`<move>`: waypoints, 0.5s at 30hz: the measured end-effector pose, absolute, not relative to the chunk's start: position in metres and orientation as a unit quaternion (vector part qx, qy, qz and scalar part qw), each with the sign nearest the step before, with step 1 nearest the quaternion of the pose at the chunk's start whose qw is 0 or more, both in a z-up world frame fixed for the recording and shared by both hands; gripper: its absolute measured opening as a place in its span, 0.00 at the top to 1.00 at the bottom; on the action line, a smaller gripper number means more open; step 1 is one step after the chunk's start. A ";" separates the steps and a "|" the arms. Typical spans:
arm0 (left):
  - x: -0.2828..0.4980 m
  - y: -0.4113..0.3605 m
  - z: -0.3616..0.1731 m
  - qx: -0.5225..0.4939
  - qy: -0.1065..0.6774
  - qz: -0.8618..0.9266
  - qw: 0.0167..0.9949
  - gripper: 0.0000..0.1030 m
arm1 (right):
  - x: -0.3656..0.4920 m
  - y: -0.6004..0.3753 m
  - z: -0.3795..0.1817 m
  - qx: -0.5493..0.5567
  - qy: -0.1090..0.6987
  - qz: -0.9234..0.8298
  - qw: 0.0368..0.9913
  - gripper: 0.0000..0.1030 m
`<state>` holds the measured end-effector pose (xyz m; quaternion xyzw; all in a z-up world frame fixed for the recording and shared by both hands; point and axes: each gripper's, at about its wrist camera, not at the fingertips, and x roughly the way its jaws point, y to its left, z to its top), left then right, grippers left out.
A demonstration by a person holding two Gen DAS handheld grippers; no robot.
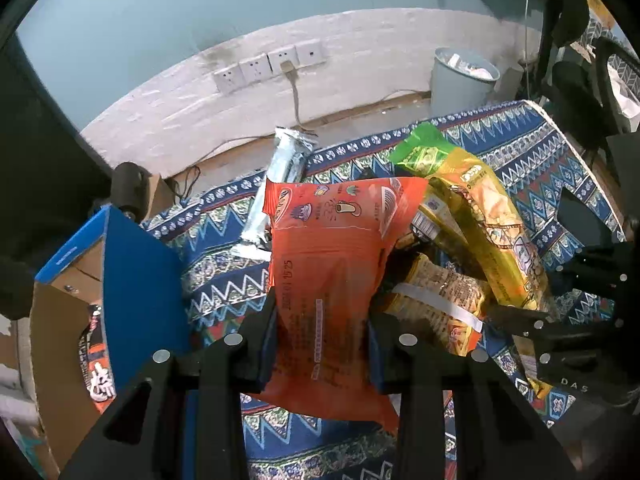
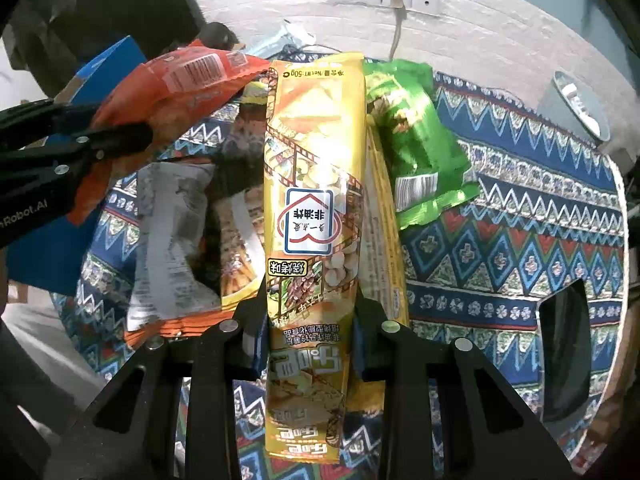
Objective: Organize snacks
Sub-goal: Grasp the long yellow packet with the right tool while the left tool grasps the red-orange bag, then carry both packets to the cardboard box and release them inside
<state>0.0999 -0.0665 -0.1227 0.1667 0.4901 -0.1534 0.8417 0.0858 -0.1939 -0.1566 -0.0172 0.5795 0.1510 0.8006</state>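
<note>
My left gripper [image 1: 322, 332] is shut on an orange snack packet [image 1: 332, 264] and holds it above the patterned tablecloth [image 1: 532, 160]. My right gripper [image 2: 310, 316] is shut on a long yellow snack packet [image 2: 314, 184]. That yellow packet [image 1: 496, 236] and the right gripper [image 1: 560, 320] show at the right of the left wrist view. The orange packet [image 2: 180, 92] and the left gripper [image 2: 92, 140] show at the left of the right wrist view. A green packet [image 2: 416, 140], a silver packet [image 1: 280, 172] and several other snacks lie on the cloth.
A blue cardboard box [image 1: 120, 280] with one snack inside stands open at the left of the table. A grey bin [image 1: 460, 80] stands on the floor by the wall with sockets [image 1: 268, 64]. A dark hole [image 2: 568, 352] is cut in the cloth at the right.
</note>
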 end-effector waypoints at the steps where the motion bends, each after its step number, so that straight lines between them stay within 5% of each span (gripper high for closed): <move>1: 0.098 -0.065 -0.121 0.167 0.488 -0.152 0.843 0.64 | 0.085 -0.194 -0.155 -0.022 0.579 0.150 0.801 0.71; 15: 0.063 -0.036 -0.086 0.161 0.455 -0.137 0.865 0.64 | 0.063 -0.199 -0.111 -0.049 0.549 0.142 0.822 0.71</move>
